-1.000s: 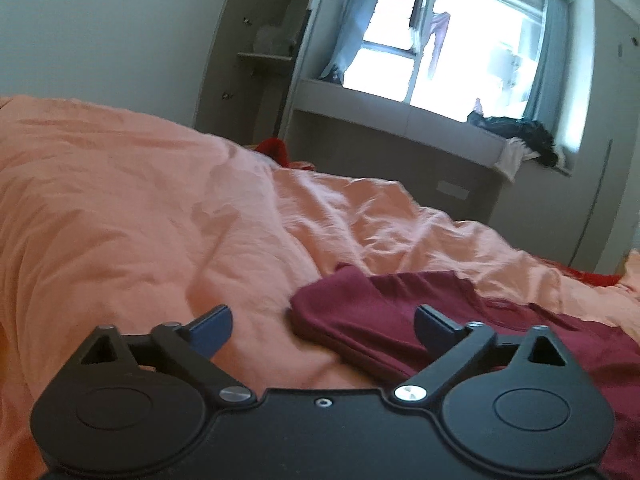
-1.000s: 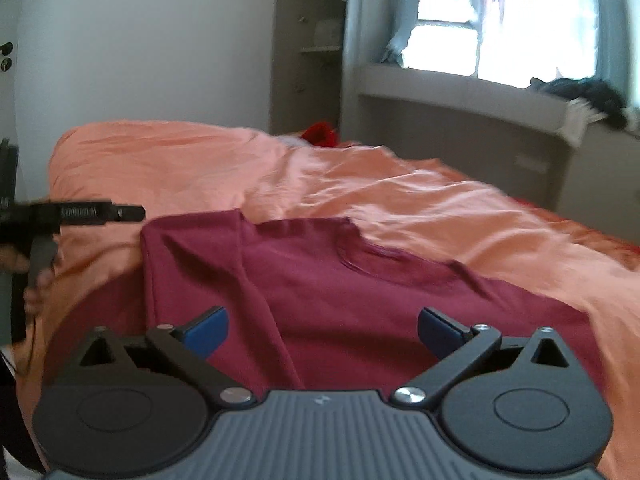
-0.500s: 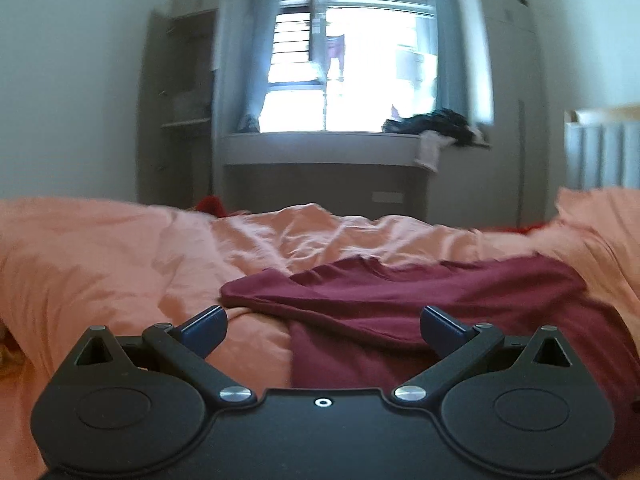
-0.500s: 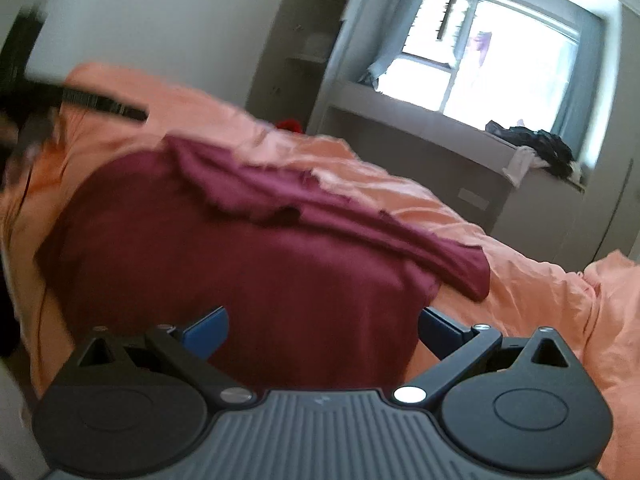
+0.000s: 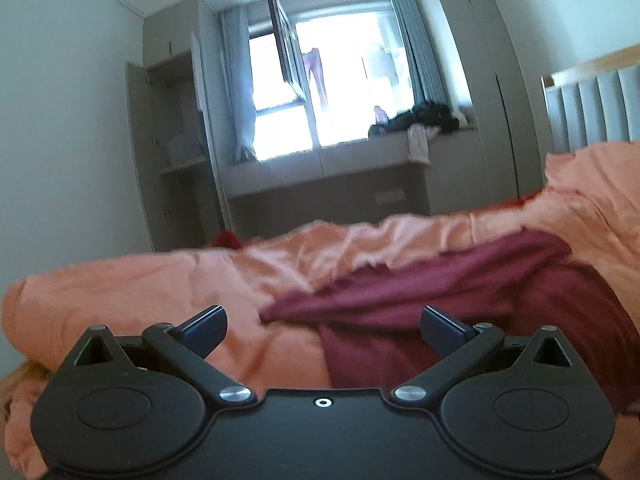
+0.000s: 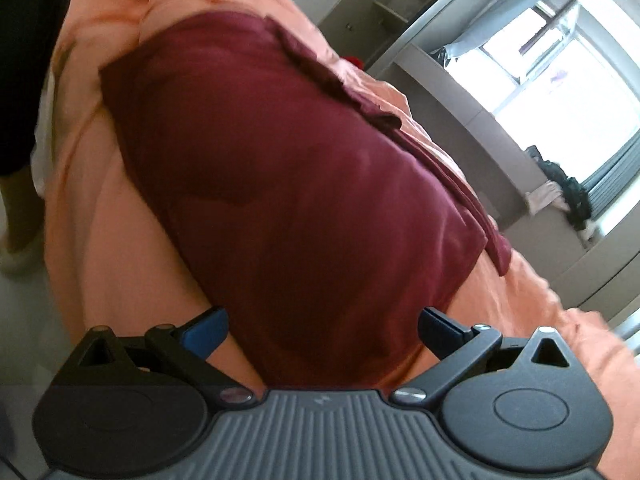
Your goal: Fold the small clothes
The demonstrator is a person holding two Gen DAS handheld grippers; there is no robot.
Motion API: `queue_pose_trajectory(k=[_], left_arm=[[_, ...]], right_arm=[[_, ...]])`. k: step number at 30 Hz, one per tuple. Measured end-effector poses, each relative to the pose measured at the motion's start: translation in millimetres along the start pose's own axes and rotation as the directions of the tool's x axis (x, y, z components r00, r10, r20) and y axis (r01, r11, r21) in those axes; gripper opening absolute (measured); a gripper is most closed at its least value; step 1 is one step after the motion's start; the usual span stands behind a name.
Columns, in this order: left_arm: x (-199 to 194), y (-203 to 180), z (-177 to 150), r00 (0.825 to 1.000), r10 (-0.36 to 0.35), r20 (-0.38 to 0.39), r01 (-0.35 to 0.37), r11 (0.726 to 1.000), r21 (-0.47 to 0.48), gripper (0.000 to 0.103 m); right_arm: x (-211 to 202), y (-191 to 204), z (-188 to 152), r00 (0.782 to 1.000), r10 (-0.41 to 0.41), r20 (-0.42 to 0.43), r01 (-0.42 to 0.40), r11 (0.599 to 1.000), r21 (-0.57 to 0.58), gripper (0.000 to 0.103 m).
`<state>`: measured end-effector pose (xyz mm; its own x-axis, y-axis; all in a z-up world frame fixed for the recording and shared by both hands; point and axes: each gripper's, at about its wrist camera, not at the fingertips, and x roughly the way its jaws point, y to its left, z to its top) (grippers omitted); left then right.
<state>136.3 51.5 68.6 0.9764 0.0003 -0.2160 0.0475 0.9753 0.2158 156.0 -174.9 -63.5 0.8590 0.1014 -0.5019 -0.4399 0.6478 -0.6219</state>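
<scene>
An orange bedsheet (image 5: 140, 284), a bright window (image 5: 332, 92), dark clothes on the sill (image 5: 420, 116).

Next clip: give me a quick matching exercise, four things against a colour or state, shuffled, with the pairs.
Things:
1. shirt
2. duvet
3. left gripper
4. dark clothes pile

Descriptions:
A. open, holding nothing
B. maroon, partly folded on the bed
C. on the window ledge
D. orange, wrinkled

Pairs: 1-B, 2-D, 3-A, 4-C
</scene>
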Motion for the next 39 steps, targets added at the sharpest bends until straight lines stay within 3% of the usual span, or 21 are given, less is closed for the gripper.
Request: queue_pose_trajectory(k=[7,11,15,22,25,31,36,39], left_arm=[[-5.1,-31.4,-40.5,0.994,-0.063,-0.087,0.067,0.997,0.041,0.103],[-4.3,-44.1,-55.1,0.986,-0.11,-0.124,0.114,0.993,0.028,0.103],[-3.0,-53.5,-63.8,0.979,-0.144,-0.145,0.148,0.989,0.02,0.103],[-3.0,-66.7,-73.7,0.967,-0.192,-0.165,0.202,0.978,0.048,0.103],[-4.0,-71.6,-77.4,0.965,-0.203,-0.168,0.217,0.973,0.072,0.103],[-13.8,-84.5,-84.8,0.955,-0.255,-0.153,0.275,0.953,0.125,0.103],[-16.1,-114.1,-94.6,0.939,-0.303,-0.16,0.331,0.924,0.192,0.103],[-12.4,-135.5,-98.3,0.939,-0.305,-0.158,0.336,0.91,0.241,0.103]], right_arm=[[18.3,31.8,-4.7,0.992,-0.087,-0.086,0.072,0.984,-0.166,0.103],[26.8,47.3,-9.0,0.98,-0.194,-0.055,0.175,0.954,-0.244,0.103],[27.9,60.6,-10.2,0.972,-0.234,-0.015,0.219,0.931,-0.293,0.101],[27.5,73.5,-12.1,0.991,-0.13,-0.02,0.115,0.934,-0.337,0.047],[28.4,75.5,-13.9,0.991,-0.131,-0.019,0.117,0.932,-0.342,0.011],[-6.9,55.6,-1.0,0.994,-0.099,0.038,0.105,0.967,-0.231,0.006],[-52.3,31.1,13.9,0.995,-0.049,0.091,0.061,0.989,-0.134,0.006],[-77.2,18.1,20.6,0.991,-0.037,0.129,0.048,0.995,-0.085,0.006]])
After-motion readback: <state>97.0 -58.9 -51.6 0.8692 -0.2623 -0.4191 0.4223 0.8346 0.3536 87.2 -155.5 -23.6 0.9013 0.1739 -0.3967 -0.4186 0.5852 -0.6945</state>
